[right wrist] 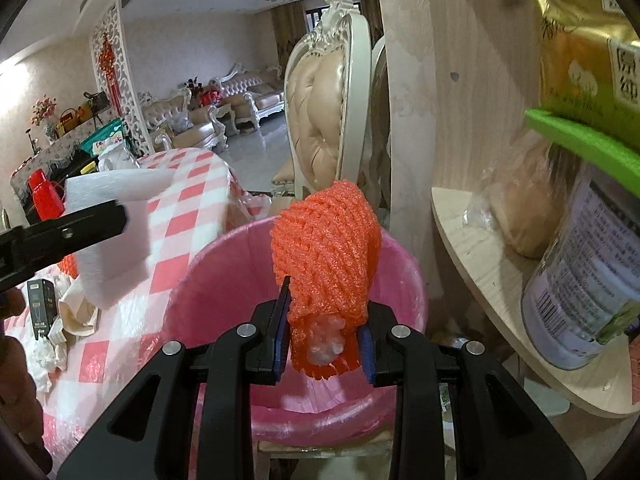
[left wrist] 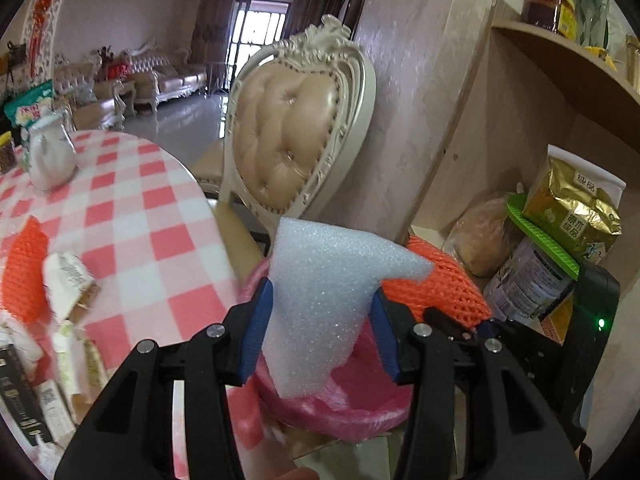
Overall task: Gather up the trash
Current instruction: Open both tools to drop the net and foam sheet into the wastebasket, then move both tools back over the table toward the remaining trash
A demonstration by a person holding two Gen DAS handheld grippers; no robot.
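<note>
My left gripper (left wrist: 320, 328) is shut on a white foam sheet (left wrist: 324, 292) and holds it above the pink-lined trash bin (left wrist: 360, 404). The sheet also shows in the right wrist view (right wrist: 112, 236), at the left of the bin. My right gripper (right wrist: 324, 340) is shut on an orange foam fruit net (right wrist: 328, 256) and holds it over the open mouth of the bin (right wrist: 224, 264). The net also shows in the left wrist view (left wrist: 444, 284), just right of the foam sheet. More trash lies on the checked table: another orange net (left wrist: 24, 276) and crumpled wrappers (left wrist: 68, 276).
An ornate padded chair (left wrist: 288, 140) stands behind the bin. A wooden shelf unit (right wrist: 480, 248) at the right holds a tin (right wrist: 588, 280), bags and a gold packet (left wrist: 572, 216). A white teapot (left wrist: 50, 156) and small boxes (right wrist: 42, 308) sit on the table.
</note>
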